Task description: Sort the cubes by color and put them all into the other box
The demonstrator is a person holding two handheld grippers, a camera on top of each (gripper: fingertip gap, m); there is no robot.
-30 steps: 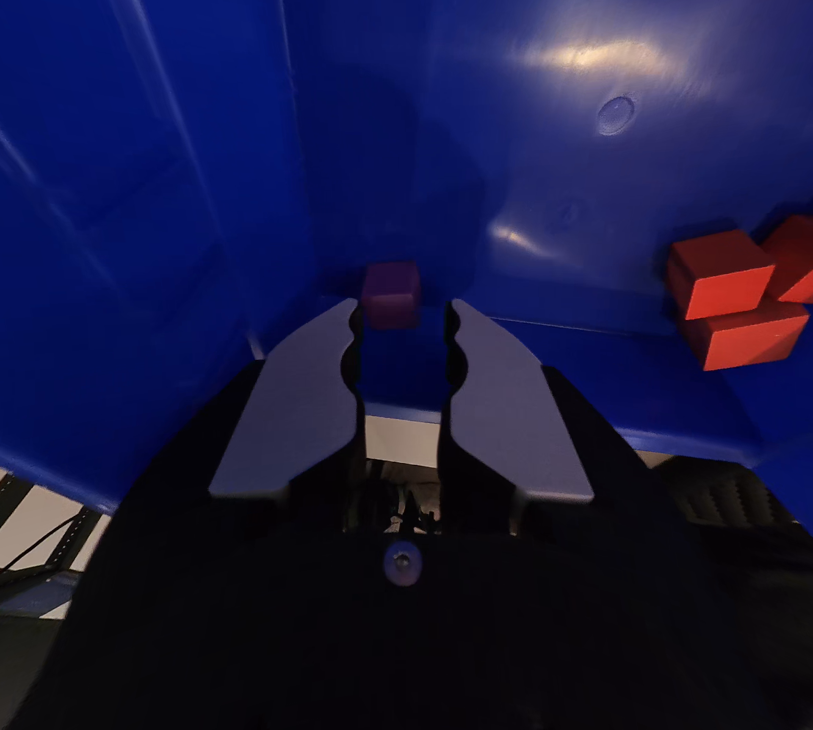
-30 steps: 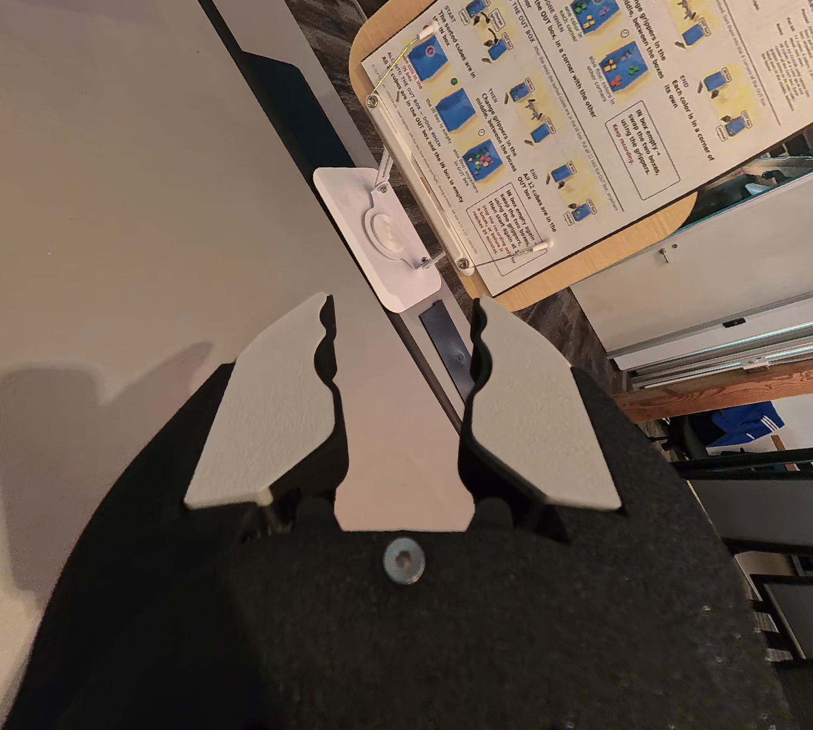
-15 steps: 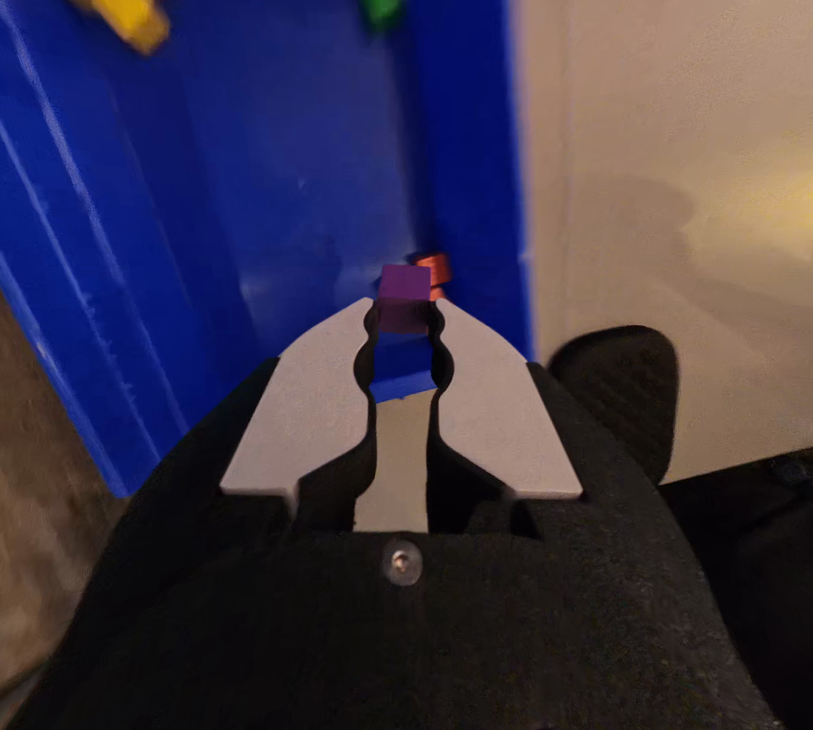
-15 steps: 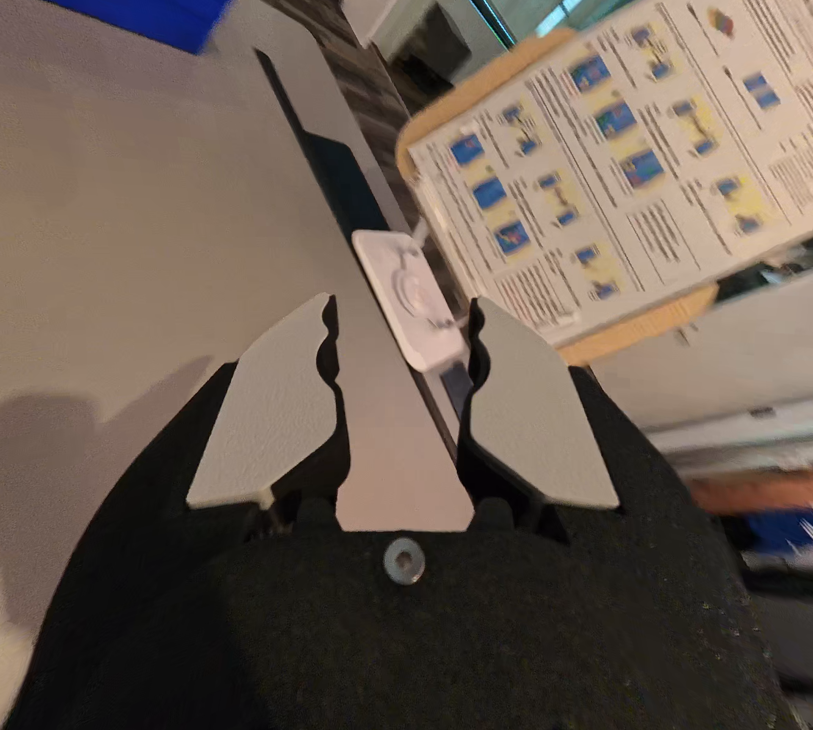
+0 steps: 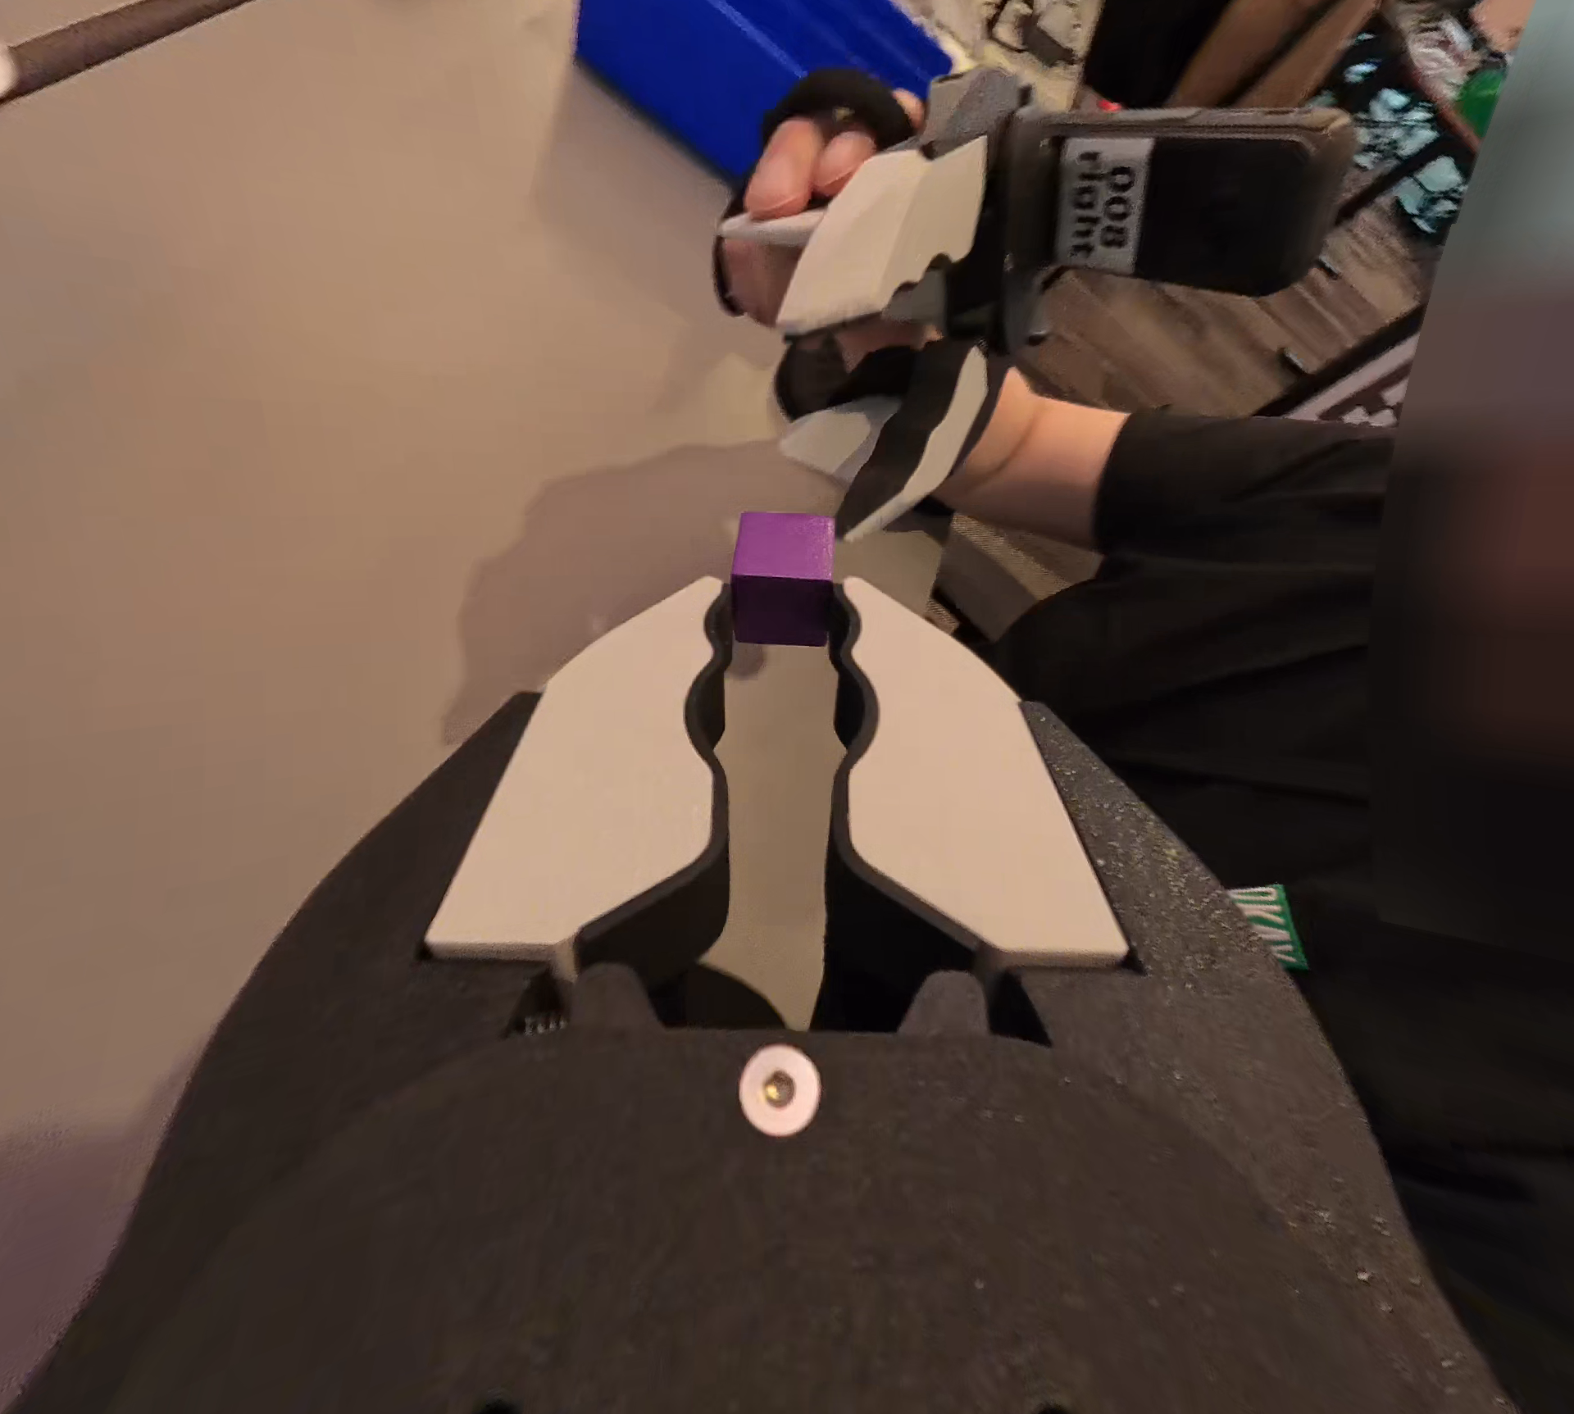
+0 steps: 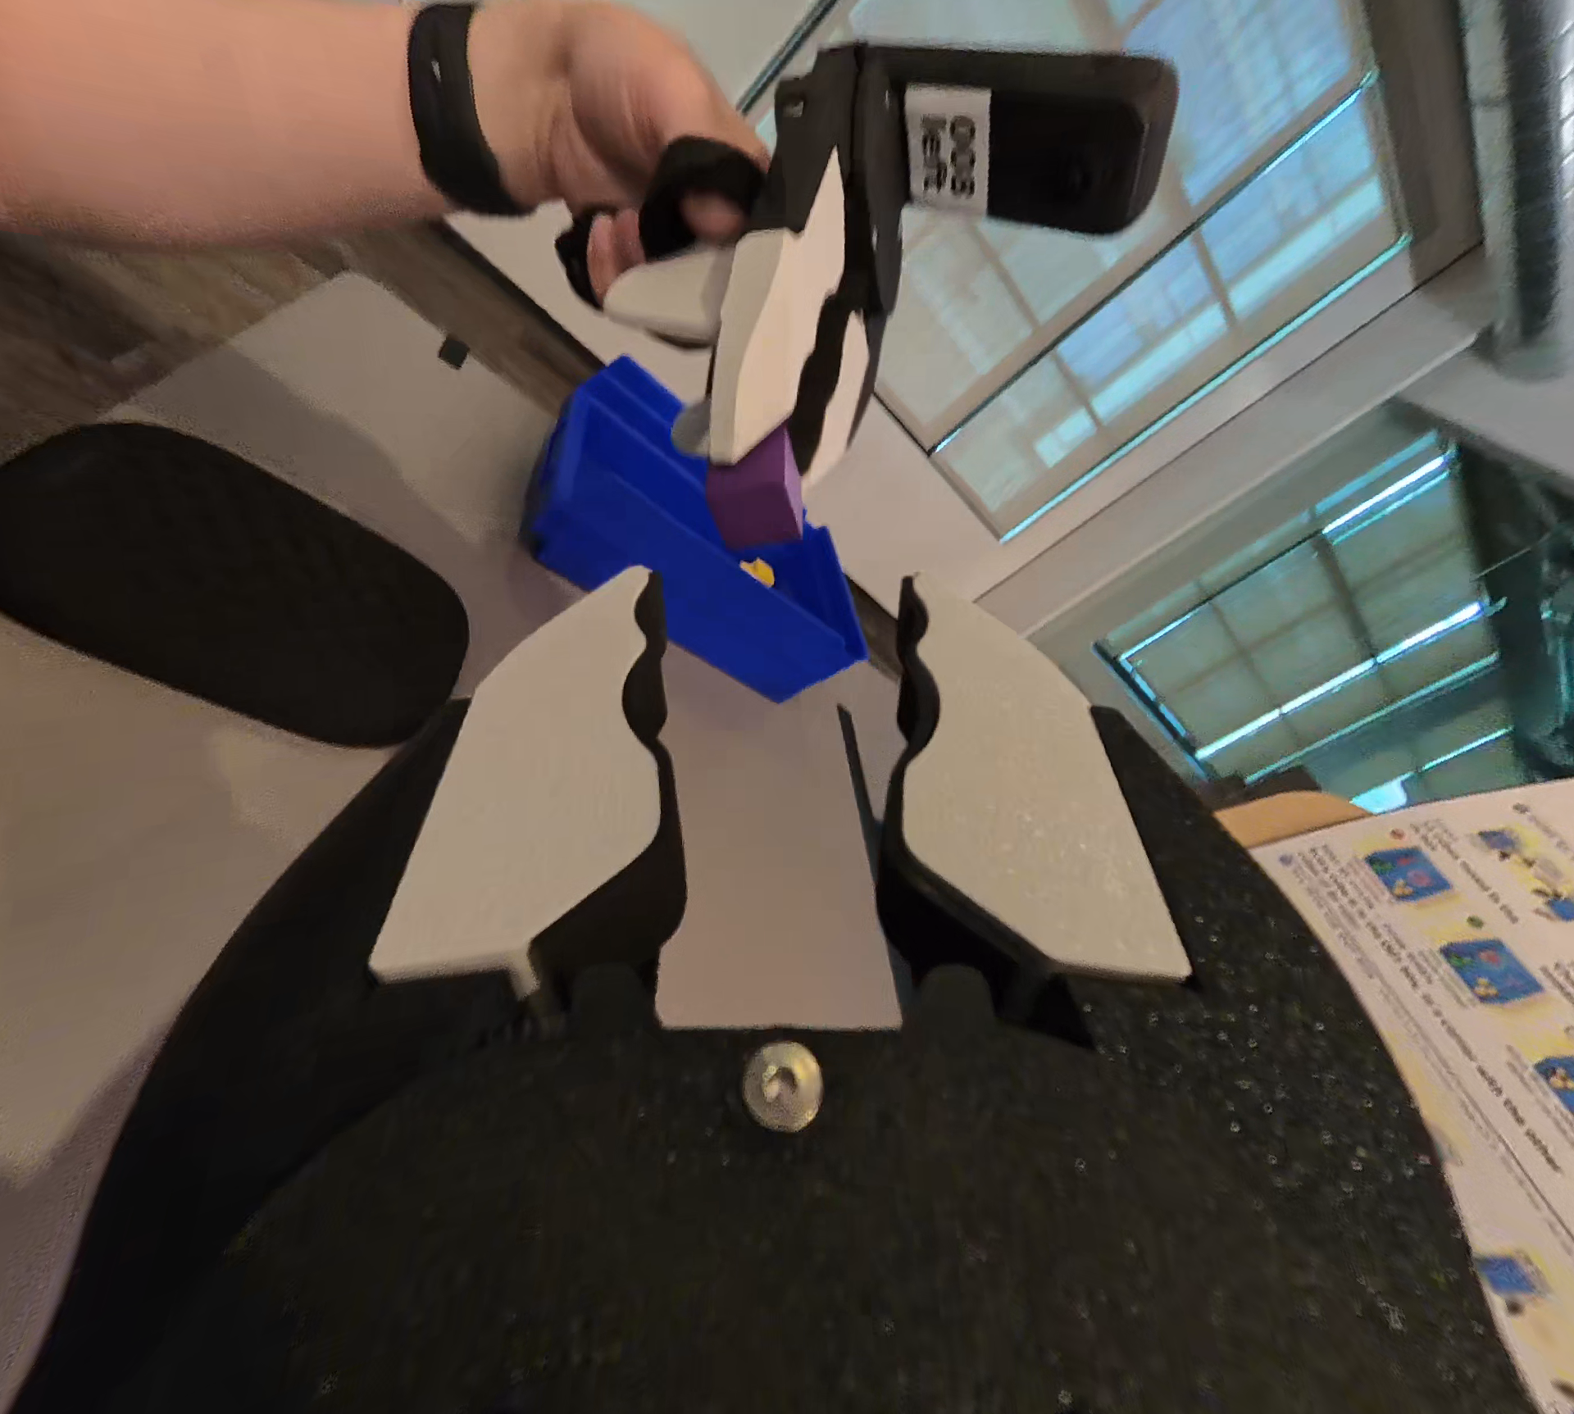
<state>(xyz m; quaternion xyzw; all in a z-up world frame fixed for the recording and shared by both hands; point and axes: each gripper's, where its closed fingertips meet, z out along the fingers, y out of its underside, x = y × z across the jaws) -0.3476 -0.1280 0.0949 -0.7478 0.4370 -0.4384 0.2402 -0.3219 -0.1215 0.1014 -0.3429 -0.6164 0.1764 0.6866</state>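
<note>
Box (image 6: 681, 572) holds yellow cube (image 6: 756, 571); left gripper (image 5: 782, 598) clamps purple cube (image 5: 782, 590).

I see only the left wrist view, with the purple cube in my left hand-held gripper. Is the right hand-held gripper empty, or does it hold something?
Observer: Empty. In the right wrist view the right hand-held gripper stands open, with nothing between its fingers.
Operator: I see one blue box, beyond the right hand-held gripper. Where is the other box?
Observer: A second blue box stands on the table beyond your left hand-held gripper, outside your view.
Operator: Is anything in it?
Observer: A yellow cube shows inside. The rest of the inside is hidden.
</note>
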